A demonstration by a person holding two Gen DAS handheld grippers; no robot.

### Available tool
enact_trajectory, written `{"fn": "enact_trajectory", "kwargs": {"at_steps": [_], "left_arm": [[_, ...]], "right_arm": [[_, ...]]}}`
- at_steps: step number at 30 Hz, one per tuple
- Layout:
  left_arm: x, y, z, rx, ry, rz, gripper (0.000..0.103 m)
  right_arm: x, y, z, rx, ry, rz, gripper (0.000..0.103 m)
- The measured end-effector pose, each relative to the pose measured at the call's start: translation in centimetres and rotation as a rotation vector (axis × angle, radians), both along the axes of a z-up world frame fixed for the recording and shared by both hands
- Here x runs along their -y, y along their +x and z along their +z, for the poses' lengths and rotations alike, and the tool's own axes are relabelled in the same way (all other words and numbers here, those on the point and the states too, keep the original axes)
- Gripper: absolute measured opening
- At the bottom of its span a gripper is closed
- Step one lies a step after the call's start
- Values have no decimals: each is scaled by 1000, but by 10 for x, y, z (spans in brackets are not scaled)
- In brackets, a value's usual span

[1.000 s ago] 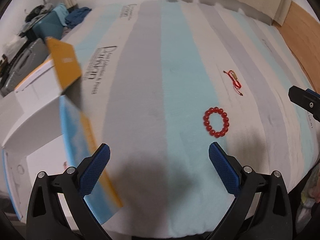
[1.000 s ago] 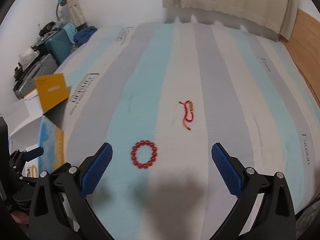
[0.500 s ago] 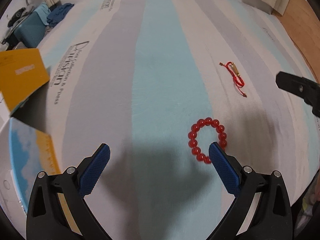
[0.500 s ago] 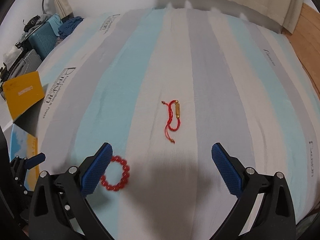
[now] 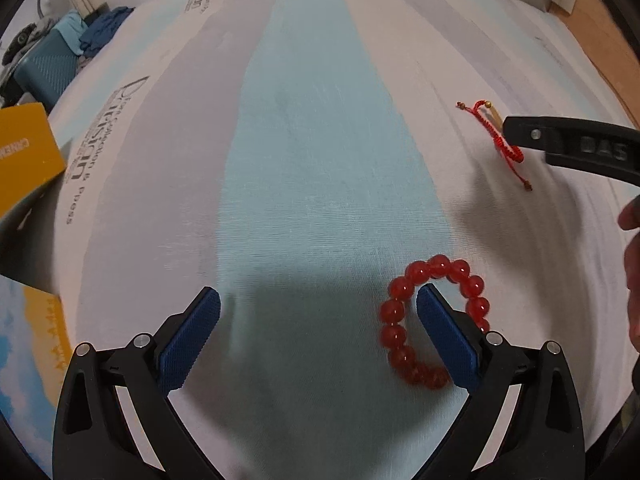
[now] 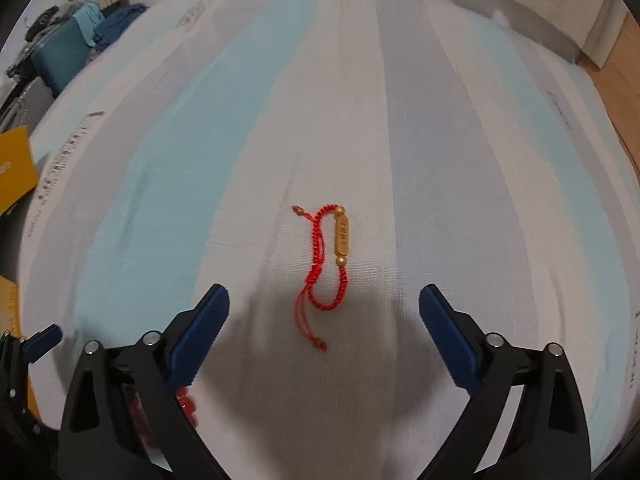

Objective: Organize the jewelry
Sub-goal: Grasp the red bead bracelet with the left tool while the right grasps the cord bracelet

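Partly behind the wide-apart left hand-held gripper [image 5: 318, 334], red bead bracelet [image 5: 434, 322]; right hand-held gripper [image 6: 324, 334] likewise apart.

your left gripper [image 5: 318, 334] is low over the bed [image 5: 320, 160], its jaws spread wide, both blue pads clear of each other. its right-side pad [image 5: 444, 340] sits inside the ring of the red bead bracelet [image 5: 434, 320]; nothing lies between the pads. your right gripper [image 6: 324, 344] hovers over the bed too, jaws wide apart, nothing clamped. from the left wrist view, the right gripper's black finger reaches in from the right edge, with part of your hand [image 5: 632, 280] just below it.
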State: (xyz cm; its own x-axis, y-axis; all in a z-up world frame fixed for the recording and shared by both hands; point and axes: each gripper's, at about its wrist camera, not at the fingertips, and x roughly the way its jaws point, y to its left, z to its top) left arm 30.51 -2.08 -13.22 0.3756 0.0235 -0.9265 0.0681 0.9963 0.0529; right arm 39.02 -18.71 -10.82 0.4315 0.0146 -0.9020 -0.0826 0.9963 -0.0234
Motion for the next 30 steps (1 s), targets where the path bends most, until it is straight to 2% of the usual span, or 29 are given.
{"fn": "enact_trajectory", "kwargs": {"at_steps": [5,14,17,20,23,26,30], "left_arm": [[3,6,-12,-10,-13,-2,92],[6,7,-20,-9,-42,-39,70],[9,5,-19,-4,-50,-62,60],[8,4,-17,-2,-69,-72,55],[10,2,-15,4,-83,-88,59],[15,-2,-17,-3,-63,-102,81],[19,-5,-23,2,-41,-96,78]], "right_arm": [[1,13,-24,-35,27,-32,85],[1,20,-41,-66,94,-64,64],[7,19,-44,-70,106,-72,59],[8,20,-44,-75,113,-75,57],[7,20,-45,-79,97,-67,57],[2,23,-45,-79,91,-70,57],[-4,25,-46,-74,73,-59,55]]}}
